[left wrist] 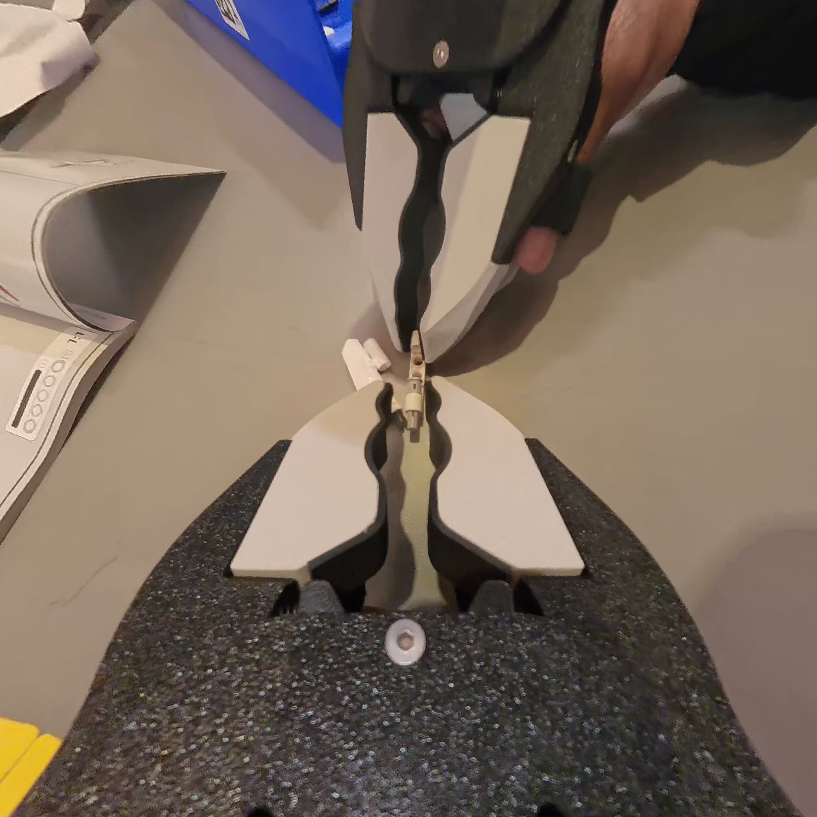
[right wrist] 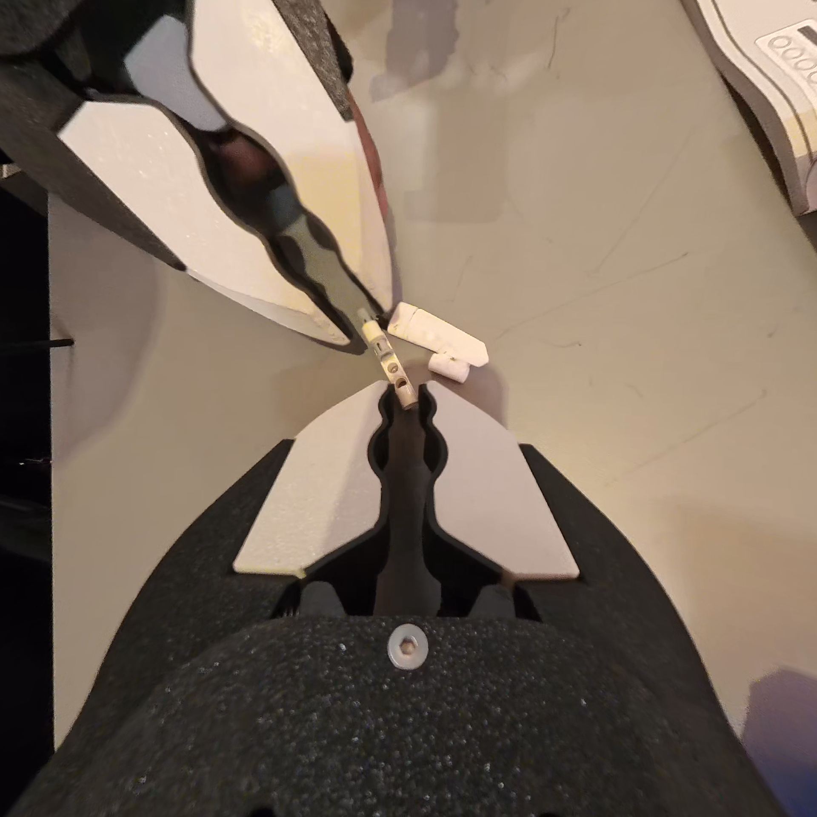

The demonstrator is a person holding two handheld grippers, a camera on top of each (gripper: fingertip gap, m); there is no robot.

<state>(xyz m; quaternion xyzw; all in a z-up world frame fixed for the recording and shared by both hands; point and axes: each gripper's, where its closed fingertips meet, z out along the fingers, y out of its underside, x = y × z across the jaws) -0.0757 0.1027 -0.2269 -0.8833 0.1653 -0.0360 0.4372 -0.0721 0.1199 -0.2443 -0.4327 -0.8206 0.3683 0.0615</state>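
Observation:
A small grey beam piece [left wrist: 416,368] with holes, a pale bush and a grey pin on its near end hangs above the table between the two grippers. My right gripper [right wrist: 406,390] is shut on the beam's plain end [right wrist: 404,393]; in the left wrist view it comes in from the top [left wrist: 414,349]. My left gripper [left wrist: 411,391] is open around the bush and pin end: the piece lies by its right finger, with a gap on the left. The right wrist view shows the left gripper at upper left [right wrist: 367,328]. A long white piece [left wrist: 359,363] and a short white cylinder [left wrist: 376,358] lie on the table beside the fingertips.
An open booklet [left wrist: 66,309] lies at the left, also at the upper right of the right wrist view [right wrist: 773,88]. A blue box [left wrist: 283,53] stands behind. A yellow thing [left wrist: 22,760] sits at the near left. A person's hand [left wrist: 628,88] holds the right gripper. The table edge [right wrist: 49,398] runs down the left. Only a small space, under 4 cm, lies between the two pairs of fingers.

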